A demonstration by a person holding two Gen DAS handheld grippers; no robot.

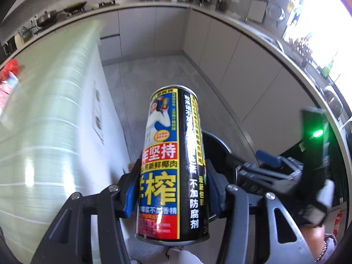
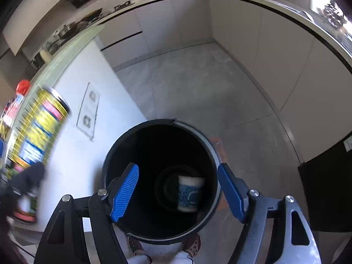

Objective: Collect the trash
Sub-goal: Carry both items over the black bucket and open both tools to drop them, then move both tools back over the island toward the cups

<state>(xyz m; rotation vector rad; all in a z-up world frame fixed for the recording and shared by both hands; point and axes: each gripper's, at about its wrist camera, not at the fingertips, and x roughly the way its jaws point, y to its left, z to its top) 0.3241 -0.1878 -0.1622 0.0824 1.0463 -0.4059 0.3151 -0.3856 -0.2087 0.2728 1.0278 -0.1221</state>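
Left gripper (image 1: 170, 189) clamped; right gripper (image 2: 179, 192) jaws apart.

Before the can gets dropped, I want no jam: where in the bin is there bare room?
Inside the bin, the dark left half, between the near rim and the blue paper cup, looks free. The right part holds that cup. The right gripper hangs open over the mouth; the can must pass beside it.

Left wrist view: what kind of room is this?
Most likely a home kitchen: a long countertop crowded with pots and utensils, plain cabinet doors under it, a tiled floor, and a black trash bin beside the island.
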